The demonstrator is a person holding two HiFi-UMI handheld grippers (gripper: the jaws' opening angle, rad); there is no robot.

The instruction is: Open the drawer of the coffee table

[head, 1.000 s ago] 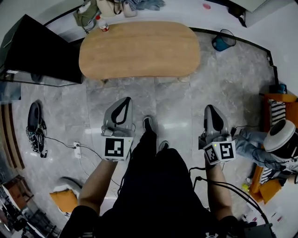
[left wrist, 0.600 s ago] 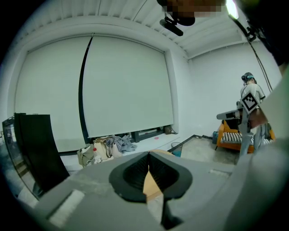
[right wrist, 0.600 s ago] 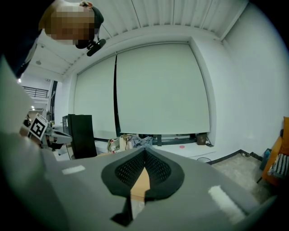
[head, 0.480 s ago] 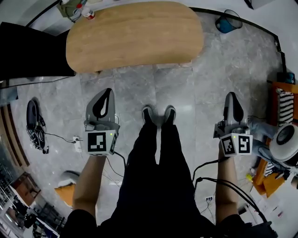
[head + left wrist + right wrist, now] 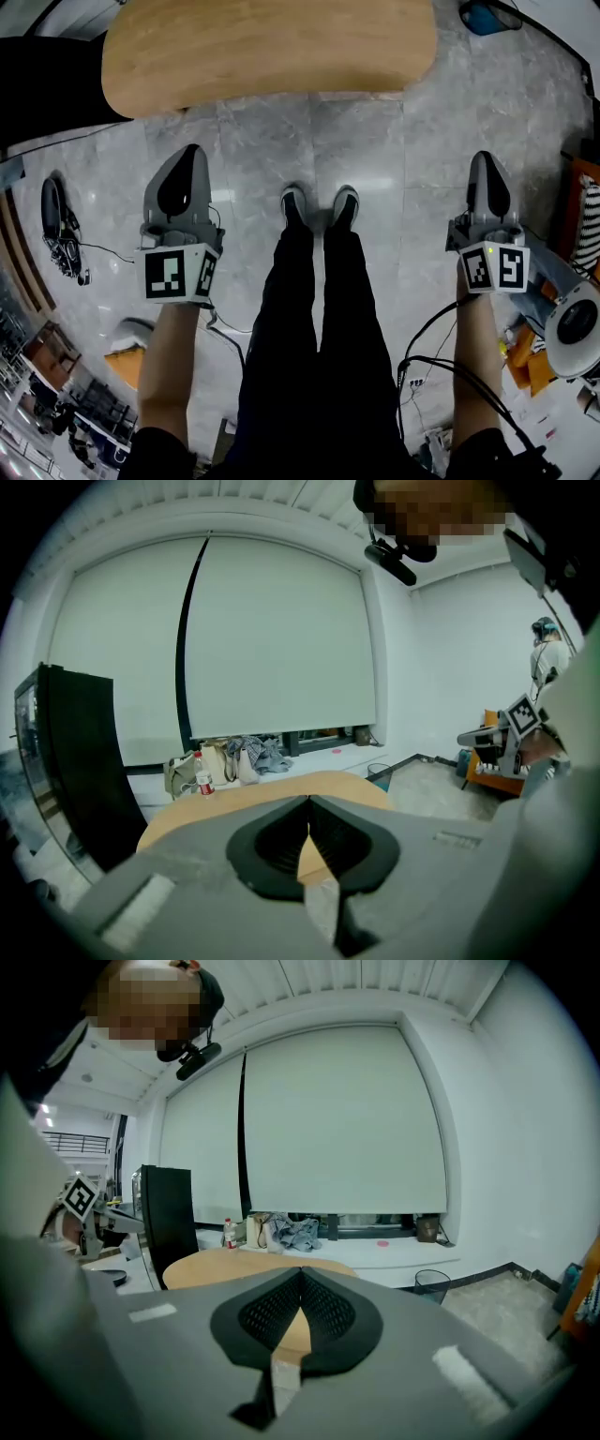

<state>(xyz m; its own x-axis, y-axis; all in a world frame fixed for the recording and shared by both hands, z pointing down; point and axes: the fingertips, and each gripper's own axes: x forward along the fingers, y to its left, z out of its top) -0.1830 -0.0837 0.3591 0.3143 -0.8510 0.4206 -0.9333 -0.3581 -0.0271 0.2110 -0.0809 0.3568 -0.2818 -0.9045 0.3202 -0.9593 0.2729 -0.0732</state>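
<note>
Over grey marble floor (image 5: 272,141) in head view, left gripper (image 5: 190,152) and right gripper (image 5: 486,159) flank person's shoes (image 5: 319,204), both well short of oval wooden coffee table (image 5: 272,47) at top; drawer not discernible. Left gripper view: jaws pressed together, empty, table ahead, bottle (image 5: 200,776) beyond it. Right gripper view: jaws together, empty, table ahead

Coffee table (image 5: 272,47) — far edge cropped, drawer hidden.

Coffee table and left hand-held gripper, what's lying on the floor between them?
Nothing: in the head view, only bare grey floor separates the coffee table and left hand-held gripper.
</note>
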